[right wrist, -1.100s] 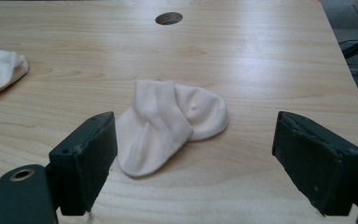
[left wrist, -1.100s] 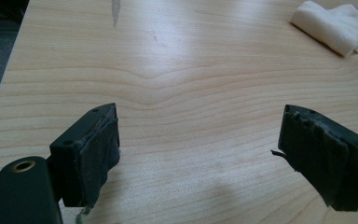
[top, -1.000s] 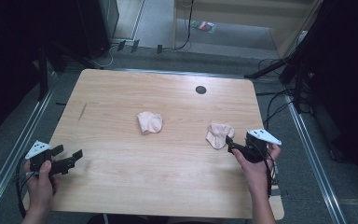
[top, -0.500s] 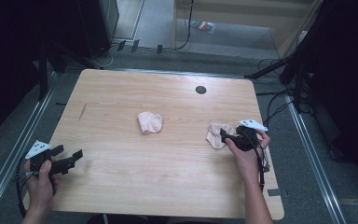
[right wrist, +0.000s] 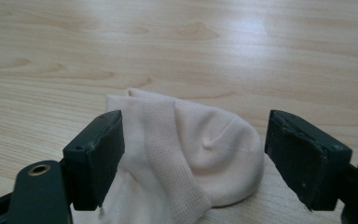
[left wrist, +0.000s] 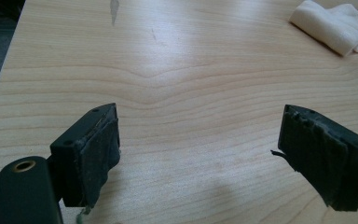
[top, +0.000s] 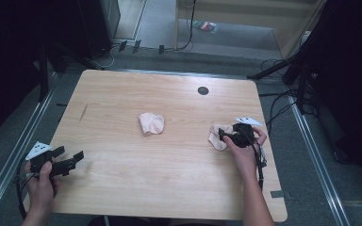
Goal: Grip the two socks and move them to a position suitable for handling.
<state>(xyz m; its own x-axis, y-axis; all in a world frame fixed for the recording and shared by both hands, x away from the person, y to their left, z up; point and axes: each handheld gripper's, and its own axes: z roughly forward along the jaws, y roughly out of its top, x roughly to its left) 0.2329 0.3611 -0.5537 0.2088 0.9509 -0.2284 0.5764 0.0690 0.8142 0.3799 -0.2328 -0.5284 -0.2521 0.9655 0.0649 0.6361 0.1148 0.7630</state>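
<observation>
Sock (right wrist: 191,154) is being straddled by the spread-apart right gripper (right wrist: 193,154); soft, light, probably best pinched mid-bunch. Left gripper (left wrist: 200,149) is being held agape too, nothing gripped.

We see a table (right wrist: 261,42) of pale wood grain with a smooth, slight sheen, a soft ribbed-knit cloth sock (right wrist: 191,144), and matt black, rough-worn gripper pads (right wrist: 310,161)
</observation>
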